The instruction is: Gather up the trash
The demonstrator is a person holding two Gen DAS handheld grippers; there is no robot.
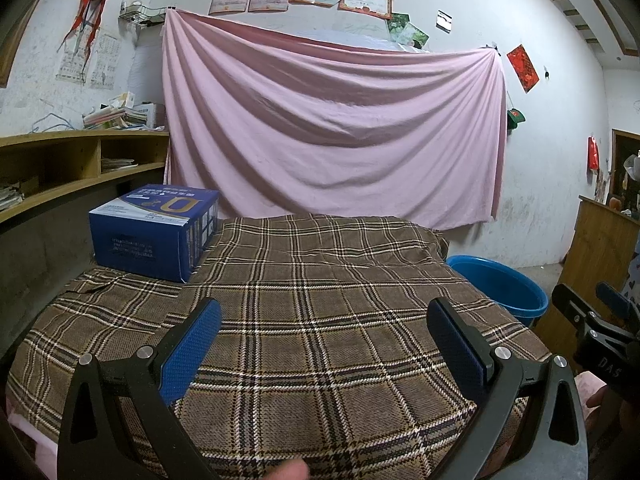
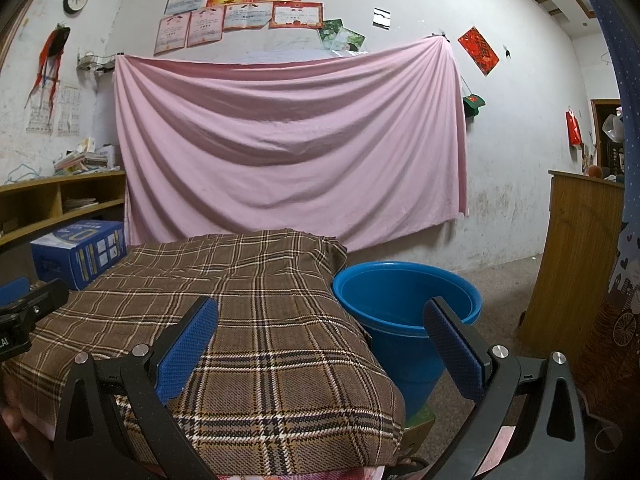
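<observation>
A blue cardboard box stands at the far left corner of the table covered by a brown plaid cloth; the right wrist view shows the blue cardboard box at its left. A blue plastic bucket stands on the floor just right of the table, its rim below the tabletop; the bucket also shows in the left wrist view. My left gripper hovers open over the near half of the cloth, nothing between its blue pads. My right gripper is open over the table's right edge, its right finger in front of the bucket.
A pink sheet hangs on the back wall. Wooden shelves with papers run along the left. A wooden cabinet stands at the right. A green object lies under the bucket's base. Bare floor lies right of the bucket.
</observation>
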